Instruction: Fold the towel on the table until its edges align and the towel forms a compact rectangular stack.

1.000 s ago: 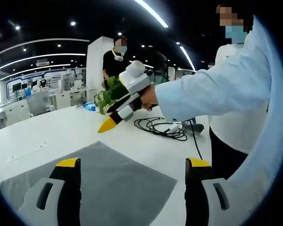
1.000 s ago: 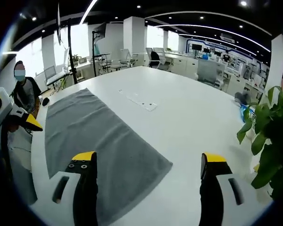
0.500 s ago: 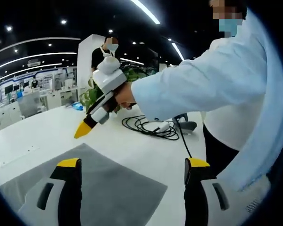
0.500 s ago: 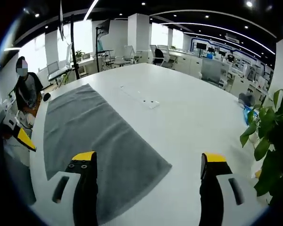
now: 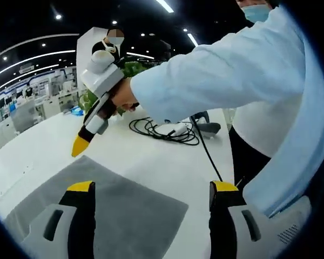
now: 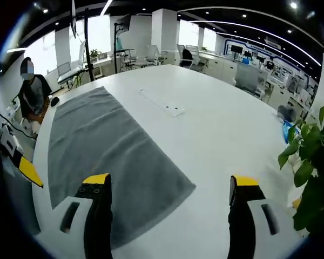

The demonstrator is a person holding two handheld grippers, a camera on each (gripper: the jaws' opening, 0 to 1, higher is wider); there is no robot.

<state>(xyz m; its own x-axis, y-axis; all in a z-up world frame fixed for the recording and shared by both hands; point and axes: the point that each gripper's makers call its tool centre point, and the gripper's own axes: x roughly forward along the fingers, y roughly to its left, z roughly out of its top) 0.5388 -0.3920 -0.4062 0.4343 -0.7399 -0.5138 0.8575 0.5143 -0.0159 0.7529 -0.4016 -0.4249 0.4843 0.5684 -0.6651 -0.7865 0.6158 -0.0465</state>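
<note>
Grey towel [image 6: 105,145] lies spread flat in a single layer on the white table [image 6: 216,124], long side running away from the right gripper's view; no fold made yet, so this reads as the approach before the first grasp. In the left gripper view, the left gripper [image 5: 151,189] has its jaws spread wide and empty, one yellow tip over a near corner of the towel [image 5: 113,210], the other over bare table [image 5: 151,156]. Further right in that view the right gripper [image 5: 80,145] comes in, held in the person's hand [image 5: 124,97] at the end of a light blue sleeve [image 5: 221,70], yellow tips angled down toward the towel's edge and not touching it; from here I cannot tell how far they are parted. In the right gripper view, the right gripper [image 6: 170,186] shows jaws wide apart and empty, left tip above the towel's near end, right tip over bare table. Next move, as I judge it: each gripper drops to a near corner, pinches the cloth, and carries it over to the far edge, corners matched. Table surface smooth, pale, glossy. A coil of black cable [image 5: 167,132] lies near the table edge, a leafy plant [image 6: 308,162] at the right, a seated person [image 6: 32,94] beyond the far end, open office with desks and ceiling light strips behind.
</note>
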